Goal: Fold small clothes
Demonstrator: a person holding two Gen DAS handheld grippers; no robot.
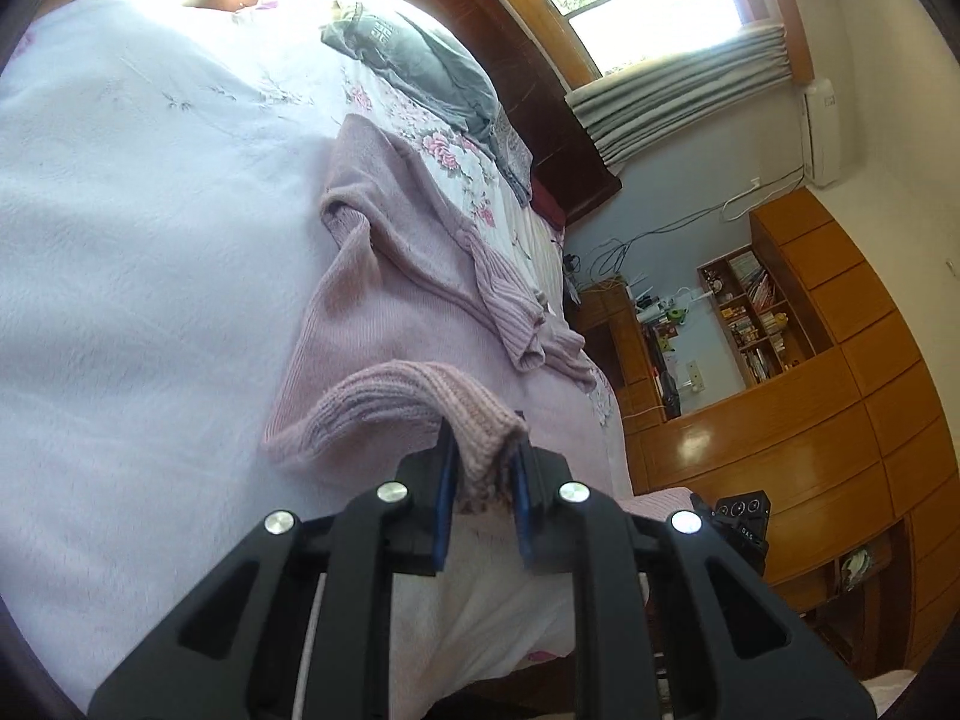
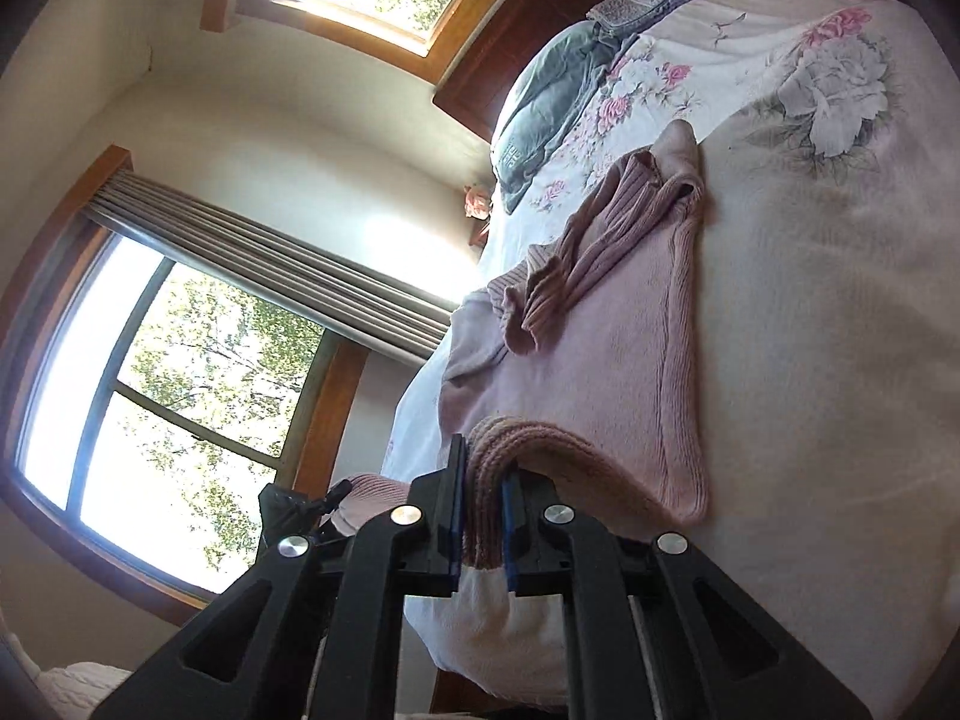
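I hold both grippers, left gripper and right gripper, clamped on the pink sweater's ribbed hem; its length stretches ahead toward the grey pillow.

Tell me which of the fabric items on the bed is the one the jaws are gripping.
The pink knit sweater; both the left gripper and the right gripper pinch its ribbed hem. The grey folded garment lies untouched near the headboard.

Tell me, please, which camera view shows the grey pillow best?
The left wrist view: the grey pillow lies broadside there, its printed mark readable. The right wrist view shows the same pillow smaller, foreshortened and partly shaded beside the floral bedspread.
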